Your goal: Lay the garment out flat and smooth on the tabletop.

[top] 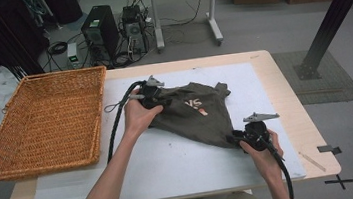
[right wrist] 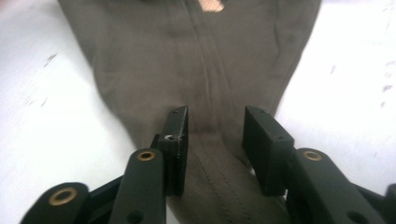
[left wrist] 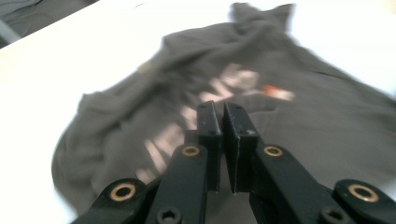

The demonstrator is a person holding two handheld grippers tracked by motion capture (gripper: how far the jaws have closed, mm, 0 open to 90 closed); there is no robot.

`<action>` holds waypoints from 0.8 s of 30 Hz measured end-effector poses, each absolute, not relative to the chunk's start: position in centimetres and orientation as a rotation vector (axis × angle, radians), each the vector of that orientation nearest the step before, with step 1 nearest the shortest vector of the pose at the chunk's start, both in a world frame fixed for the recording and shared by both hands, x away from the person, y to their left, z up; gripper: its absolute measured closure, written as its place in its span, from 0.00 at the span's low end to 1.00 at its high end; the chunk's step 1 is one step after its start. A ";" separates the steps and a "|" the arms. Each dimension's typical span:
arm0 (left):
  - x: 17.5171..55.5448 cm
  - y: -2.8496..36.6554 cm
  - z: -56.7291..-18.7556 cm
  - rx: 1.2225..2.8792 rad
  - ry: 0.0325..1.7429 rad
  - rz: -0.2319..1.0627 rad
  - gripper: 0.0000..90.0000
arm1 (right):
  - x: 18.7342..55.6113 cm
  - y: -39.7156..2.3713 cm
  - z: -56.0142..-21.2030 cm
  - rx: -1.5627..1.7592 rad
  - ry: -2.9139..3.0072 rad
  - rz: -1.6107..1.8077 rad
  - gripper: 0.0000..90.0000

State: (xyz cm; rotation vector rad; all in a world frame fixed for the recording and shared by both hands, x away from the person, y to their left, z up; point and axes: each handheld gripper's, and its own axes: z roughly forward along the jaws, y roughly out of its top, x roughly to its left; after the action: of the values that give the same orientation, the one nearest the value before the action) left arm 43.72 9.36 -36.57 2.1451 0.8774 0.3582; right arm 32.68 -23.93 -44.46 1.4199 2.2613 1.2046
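High view: left gripper [top: 157,100], jaws nearly closed with nothing visibly between them, over olive T-shirt [top: 201,114]; right gripper [top: 237,138], jaws partly open, straddles its hem on the tabletop [top: 172,165].

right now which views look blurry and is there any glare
Left gripper view: the shirt is smeared by motion blur, the shut gripper sharper. Right gripper view: the gripper and hem are soft, the white mat is bright but not blown out. High view: evenly lit, sharp, no glare on the table.
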 end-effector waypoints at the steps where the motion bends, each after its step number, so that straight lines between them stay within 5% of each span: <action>1: 42.4 9.9 -36.2 2.138 0.866 0.349 0.95 | 32.7 -23.9 -44.5 1.420 2.261 1.205 0.68; 13: 29.1 16.3 -38.7 2.189 0.858 0.208 0.95 | 29.3 -23.8 -43.4 1.336 2.288 1.221 0.63; 15: 28.3 16.8 -40.0 2.226 0.875 0.192 0.94 | 28.7 -24.1 -43.3 1.294 2.317 1.228 0.63; 19: 28.1 17.8 -40.2 2.167 0.912 0.176 0.76 | 28.1 -25.3 -43.2 1.330 2.277 1.267 0.62; 24: 29.4 17.3 -38.5 2.067 0.954 0.290 0.65 | 28.0 -26.7 -42.2 1.388 2.166 1.320 0.58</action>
State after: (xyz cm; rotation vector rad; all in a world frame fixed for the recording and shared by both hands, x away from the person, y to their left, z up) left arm 29.43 17.28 -38.50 2.0673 0.9543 0.2899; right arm 28.01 -26.71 -42.18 1.3877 2.1658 1.3199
